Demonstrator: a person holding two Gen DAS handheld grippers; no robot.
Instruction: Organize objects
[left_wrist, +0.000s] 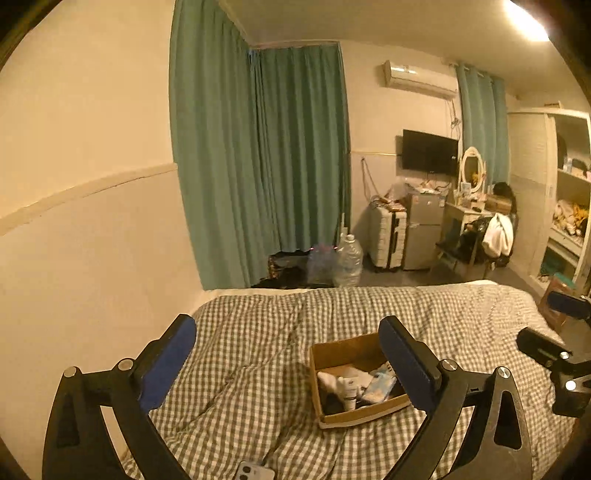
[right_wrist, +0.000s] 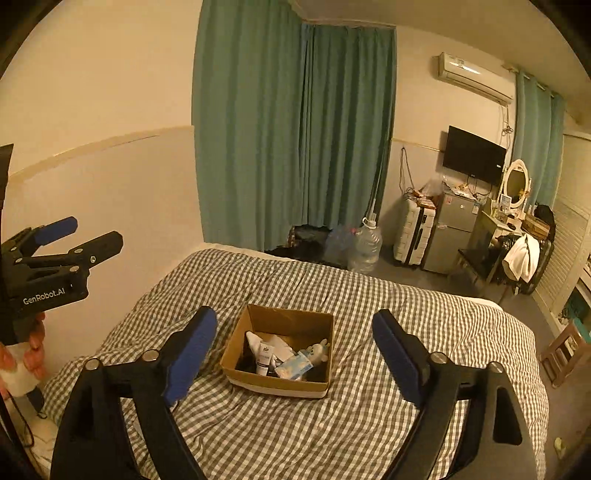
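Observation:
An open cardboard box sits on the checked bedspread; it also shows in the left wrist view. Inside lie a white tube, a pale blue packet, a small plush toy and white items. My right gripper is open and empty, held above the bed with the box between its fingers in view. My left gripper is open and empty, left of the box; it also shows in the right wrist view. A white phone lies on the bed below the left gripper.
The bed's left side meets the wall. Green curtains hang beyond the bed. Water jugs, a suitcase, a small fridge, a dressing table and a wooden stool stand on the floor.

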